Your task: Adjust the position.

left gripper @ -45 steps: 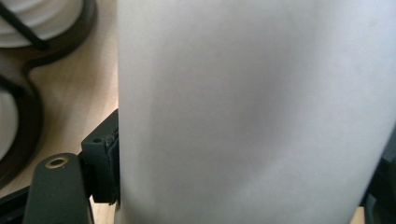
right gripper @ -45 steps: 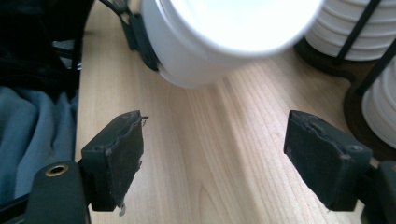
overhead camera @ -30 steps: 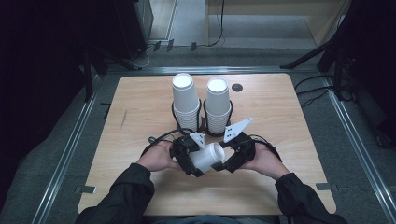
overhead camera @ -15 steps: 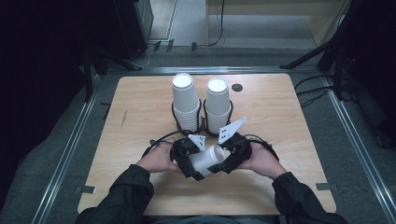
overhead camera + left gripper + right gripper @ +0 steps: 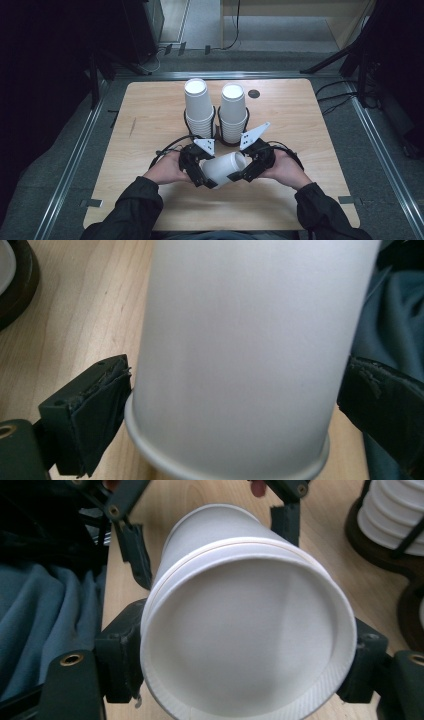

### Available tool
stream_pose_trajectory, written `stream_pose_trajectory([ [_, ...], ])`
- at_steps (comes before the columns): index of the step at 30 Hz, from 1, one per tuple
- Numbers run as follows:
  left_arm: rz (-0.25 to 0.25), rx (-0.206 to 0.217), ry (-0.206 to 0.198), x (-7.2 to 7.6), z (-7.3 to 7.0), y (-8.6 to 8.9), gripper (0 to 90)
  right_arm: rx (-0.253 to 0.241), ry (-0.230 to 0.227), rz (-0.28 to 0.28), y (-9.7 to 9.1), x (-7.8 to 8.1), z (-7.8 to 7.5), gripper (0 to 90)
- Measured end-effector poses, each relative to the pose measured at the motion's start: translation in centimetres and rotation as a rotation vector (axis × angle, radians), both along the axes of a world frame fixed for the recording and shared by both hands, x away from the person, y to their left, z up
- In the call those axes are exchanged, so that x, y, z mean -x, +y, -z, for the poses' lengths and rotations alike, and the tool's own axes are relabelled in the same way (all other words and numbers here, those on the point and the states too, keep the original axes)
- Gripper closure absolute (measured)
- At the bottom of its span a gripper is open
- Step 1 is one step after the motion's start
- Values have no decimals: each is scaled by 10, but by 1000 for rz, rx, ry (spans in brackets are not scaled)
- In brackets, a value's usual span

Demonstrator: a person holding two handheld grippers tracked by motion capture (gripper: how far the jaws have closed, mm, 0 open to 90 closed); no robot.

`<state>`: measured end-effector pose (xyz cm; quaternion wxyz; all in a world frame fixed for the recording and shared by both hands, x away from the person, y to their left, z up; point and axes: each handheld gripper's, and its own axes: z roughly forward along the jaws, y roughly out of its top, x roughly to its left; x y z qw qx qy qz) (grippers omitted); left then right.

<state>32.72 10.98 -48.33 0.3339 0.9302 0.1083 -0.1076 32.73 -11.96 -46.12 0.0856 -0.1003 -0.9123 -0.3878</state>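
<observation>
A white paper cup (image 5: 225,167) lies on its side in the air between both grippers, low over the table's front middle. My left gripper (image 5: 198,172) has the cup's mouth end (image 5: 240,340) between its jaws, which have just been opening. Its pads (image 5: 97,410) stand at the wall without squeezing it. My right gripper (image 5: 248,170) has closed in the last second and is shut on the base end (image 5: 245,645), with the recessed bottom facing its camera. In the right gripper view, the left gripper's fingers (image 5: 135,550) flank the far end.
Two tall stacks of white cups (image 5: 199,107) (image 5: 233,112) stand in black wire holders just behind the hands; one stack (image 5: 395,515) is close on the right in the right gripper view. The wooden table (image 5: 150,115) has bare room left, right and in front. A dark round hole (image 5: 254,93) sits at the back.
The cup and both hands stay in nearly the same spot. The cup's tilt has shifted slightly between the grippers.
</observation>
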Motion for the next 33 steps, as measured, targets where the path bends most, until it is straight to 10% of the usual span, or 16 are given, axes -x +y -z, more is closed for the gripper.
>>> stream_pose_trajectory([
  [3,-37,52,51,-6,-3,7,15,-8,0,5,-1,0,-1,238],
  [10,-173,95,15,-8,-11,19,43,1,-11,36,-6,1,-2,238],
  [24,-198,131,-109,1,-22,29,90,-65,-27,118,-31,1,-15,237],
  [33,-209,175,-87,4,-13,17,32,-166,-41,150,-40,0,-22,237],
])
